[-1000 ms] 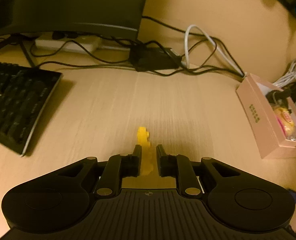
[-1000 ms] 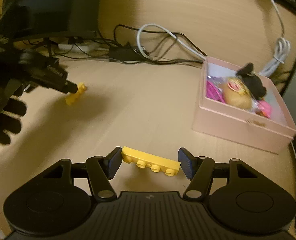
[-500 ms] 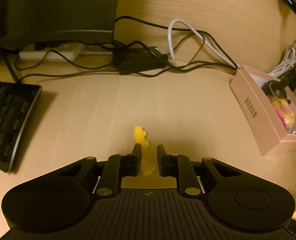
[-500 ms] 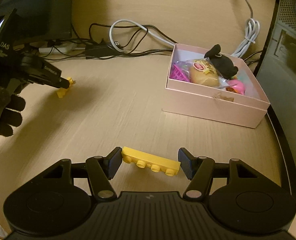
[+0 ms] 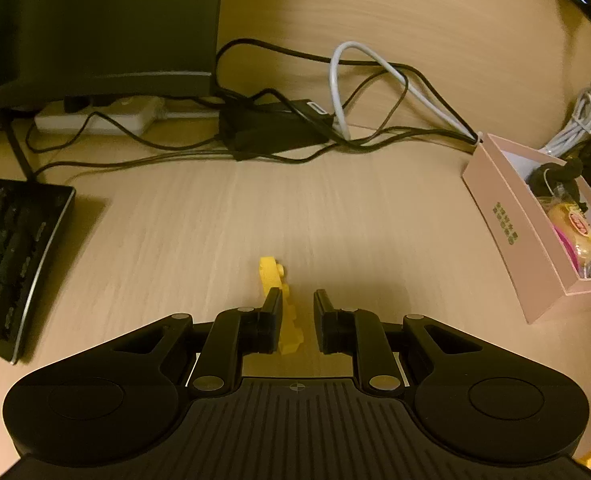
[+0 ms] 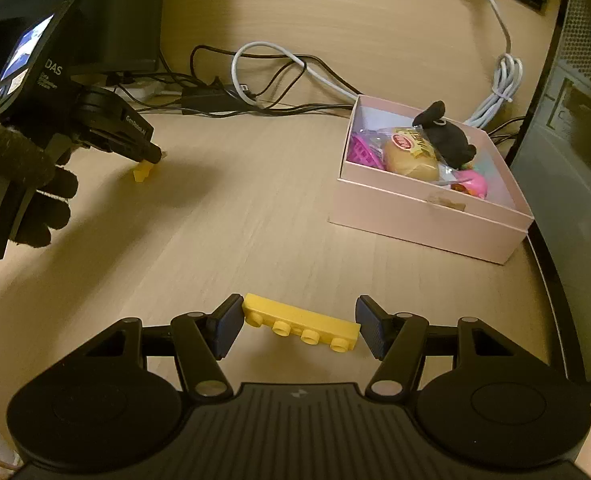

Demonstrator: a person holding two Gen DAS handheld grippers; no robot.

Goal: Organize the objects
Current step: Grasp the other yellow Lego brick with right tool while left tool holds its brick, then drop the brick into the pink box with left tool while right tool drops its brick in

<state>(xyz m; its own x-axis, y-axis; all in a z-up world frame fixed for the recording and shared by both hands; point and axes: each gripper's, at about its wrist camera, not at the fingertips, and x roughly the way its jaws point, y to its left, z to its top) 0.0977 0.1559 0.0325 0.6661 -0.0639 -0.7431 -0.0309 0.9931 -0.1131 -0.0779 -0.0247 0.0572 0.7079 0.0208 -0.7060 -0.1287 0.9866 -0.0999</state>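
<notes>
Right gripper (image 6: pixel 299 328) is pinching a long yellow brick (image 6: pixel 301 323) end to end, studs facing the camera. Both blue pads press on the brick's ends. Brick sits just above the desk (image 6: pixel 255 216), near the front edge.

Left gripper (image 5: pixel 297 316) is nearly closed around a second yellow brick (image 5: pixel 279 300). The brick runs lengthwise between the fingers and lies against the left finger (image 5: pixel 270 320); a small gap shows on the right-finger side, so I can't confirm a two-sided pinch from the wrist view. Jaws read as pressed close. In the right wrist view the left gripper's tip (image 6: pixel 151 154) is down at the desk with the yellow piece (image 6: pixel 142 172) poking out under it, and a black-gloved hand (image 6: pixel 35 200) holds the handle.

Pink box (image 6: pixel 431 216) sits on the desk to the right, well apart from both bricks. Inside it are a black plush toy (image 6: pixel 447 136), a wrapped bun (image 6: pixel 409 156) and pink items (image 6: pixel 361 152). From the left wrist view the box (image 5: pixel 507 224) is at far right.

Behind: monitor (image 5: pixel 95 24), keyboard (image 5: pixel 11 256) at left, power strip (image 5: pixel 99 118), black adapter (image 5: pixel 271 128) and tangled cables (image 5: pixel 375 80). A dark PC case (image 6: pixel 575 120) stands beside the box.
</notes>
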